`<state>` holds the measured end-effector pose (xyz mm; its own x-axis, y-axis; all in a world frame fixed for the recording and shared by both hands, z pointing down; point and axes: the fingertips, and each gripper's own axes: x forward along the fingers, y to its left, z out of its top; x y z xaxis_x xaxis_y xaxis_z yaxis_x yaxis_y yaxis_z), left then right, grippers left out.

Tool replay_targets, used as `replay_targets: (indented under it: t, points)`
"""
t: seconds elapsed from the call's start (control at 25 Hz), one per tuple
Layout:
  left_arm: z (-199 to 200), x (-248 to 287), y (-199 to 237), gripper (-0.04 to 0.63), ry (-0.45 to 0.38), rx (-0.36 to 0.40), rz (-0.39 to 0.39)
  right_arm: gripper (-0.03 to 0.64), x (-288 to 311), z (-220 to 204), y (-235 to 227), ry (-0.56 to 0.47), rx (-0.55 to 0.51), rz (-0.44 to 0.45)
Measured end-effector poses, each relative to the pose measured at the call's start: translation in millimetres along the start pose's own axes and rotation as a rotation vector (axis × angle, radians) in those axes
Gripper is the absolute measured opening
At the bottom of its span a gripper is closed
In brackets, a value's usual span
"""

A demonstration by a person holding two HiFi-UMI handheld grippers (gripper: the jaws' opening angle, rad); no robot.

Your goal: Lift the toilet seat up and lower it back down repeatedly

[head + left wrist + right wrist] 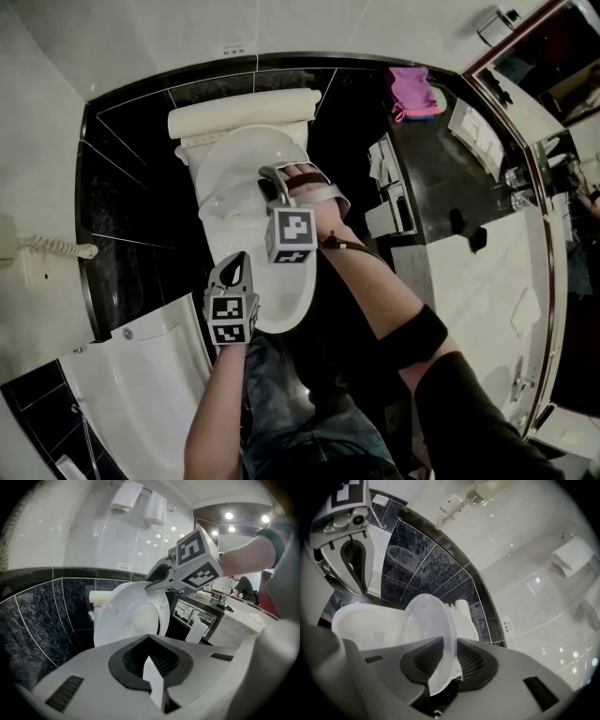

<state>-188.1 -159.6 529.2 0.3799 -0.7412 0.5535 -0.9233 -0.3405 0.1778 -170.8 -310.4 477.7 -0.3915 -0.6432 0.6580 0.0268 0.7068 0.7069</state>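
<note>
Toilet seat [431, 620] pinched in right claw [450, 651], plain only in its view, left claw [151, 667] closed, empty

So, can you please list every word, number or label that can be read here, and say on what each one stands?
No text here can be read with certainty.
Small wall sticker above the toilet: it carries print, but too small to read.
Printed packets on the counter: the print is blurred and unreadable.
Marker cubes: only black and white square patterns, no letters.
</note>
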Motion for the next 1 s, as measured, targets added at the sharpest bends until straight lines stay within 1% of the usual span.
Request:
replay_targets:
  t: [0.08,0.2,0.4,0.64,0.8,1.0]
  points:
    - [-7.6,2.8,-2.5,-0.014,-0.004,-0.006,0.009,0.110,-12.2,2.8,10.7,-0.015,-0.003,-0.012]
    - [-18.7,7.4,-0.7,-0.014,-0.020,-0.006,0.045,0.106,-31.0,6.6,29.7,-0.035,-0.006,-0.032]
    - [-23.3,8.0,-7.0,-0.014,-0.044,-0.007,0.081,0.107,-61.1,8.9,70.5,-0.056,-0.015,-0.055]
    - [-31.7,2.9,-30.4,-0.014,-0.067,-0.010,0.084,0.111,-90.9,10.5,124.8,-0.091,-0.022,-0.091]
    - [-50.7,-3.6,-41.6,-0.014,-0.094,0.005,0.120,0.123,-108.1,9.7,167.7,-0.116,-0.023,-0.084]
    - [-91.8,-15.5,-62.8,-0.014,-0.096,-0.016,0.134,0.128,-122.0,6.3,220.9,-0.129,-0.048,-0.055]
